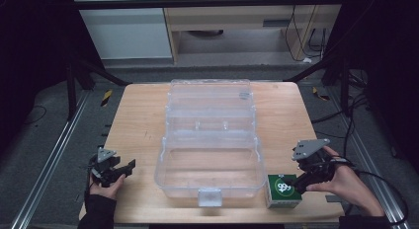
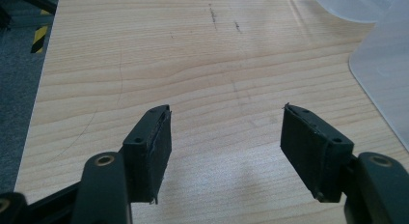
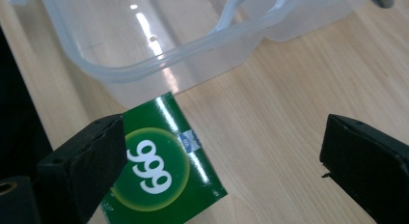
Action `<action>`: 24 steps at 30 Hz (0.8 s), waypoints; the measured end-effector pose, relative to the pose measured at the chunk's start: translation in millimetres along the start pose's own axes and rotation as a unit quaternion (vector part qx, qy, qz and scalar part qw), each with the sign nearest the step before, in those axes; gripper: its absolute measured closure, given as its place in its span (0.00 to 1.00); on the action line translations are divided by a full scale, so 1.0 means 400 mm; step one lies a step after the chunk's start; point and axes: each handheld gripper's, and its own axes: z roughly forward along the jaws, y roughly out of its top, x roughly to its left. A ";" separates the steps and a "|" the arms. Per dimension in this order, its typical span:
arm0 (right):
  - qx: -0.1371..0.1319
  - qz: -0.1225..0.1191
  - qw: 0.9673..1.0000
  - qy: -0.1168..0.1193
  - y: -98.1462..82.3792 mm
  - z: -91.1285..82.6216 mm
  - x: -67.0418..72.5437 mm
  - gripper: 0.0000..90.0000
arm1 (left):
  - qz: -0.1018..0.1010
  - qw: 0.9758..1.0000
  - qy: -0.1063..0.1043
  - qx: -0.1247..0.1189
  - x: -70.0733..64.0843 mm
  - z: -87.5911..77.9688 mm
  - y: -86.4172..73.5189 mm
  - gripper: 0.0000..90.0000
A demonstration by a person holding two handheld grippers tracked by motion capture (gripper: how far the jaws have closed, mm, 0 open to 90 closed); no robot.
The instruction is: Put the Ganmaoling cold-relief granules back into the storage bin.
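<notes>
High view: the green box (image 1: 283, 190) is seen standing on the surface (image 1: 138, 120) at 5 o'clock, just beside the clear bin's (image 1: 210, 162) front right corner, with the right tool (image 1: 299, 185) right at its 3 o'clock edge and the left tool (image 1: 129, 168) well apart at 8 o'clock. Left gripper view: the left tool (image 2: 225, 151) is held wide open over bare wood, nothing gripped. Right gripper view: the right tool (image 3: 222, 161) is spread wide, nothing clamped; the box (image 3: 166, 171) lies at 9 o'clock by one pad, its long axis running 11-to-5, so the right hand is judged nearer.
</notes>
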 end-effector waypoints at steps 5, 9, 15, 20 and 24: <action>0.016 -0.022 1.000 0.016 -0.001 0.013 0.014 0.03 | 0.001 1.000 0.000 0.000 0.000 0.000 0.000 0.39; 0.029 -0.039 0.999 0.025 -0.002 0.021 0.024 0.03 | 0.001 1.000 0.000 0.000 0.000 0.000 0.000 0.39; 0.048 -0.054 0.997 0.038 -0.007 0.034 0.035 0.03 | 0.002 1.000 0.000 0.000 0.000 0.000 0.000 0.39; 0.064 -0.071 0.994 0.049 -0.011 0.048 0.047 0.03 | 0.002 1.000 0.001 0.000 0.000 0.000 0.000 0.38; 0.072 -0.072 0.993 0.054 -0.016 0.059 0.052 0.03 | 0.002 1.000 0.001 0.000 0.000 0.000 0.000 0.38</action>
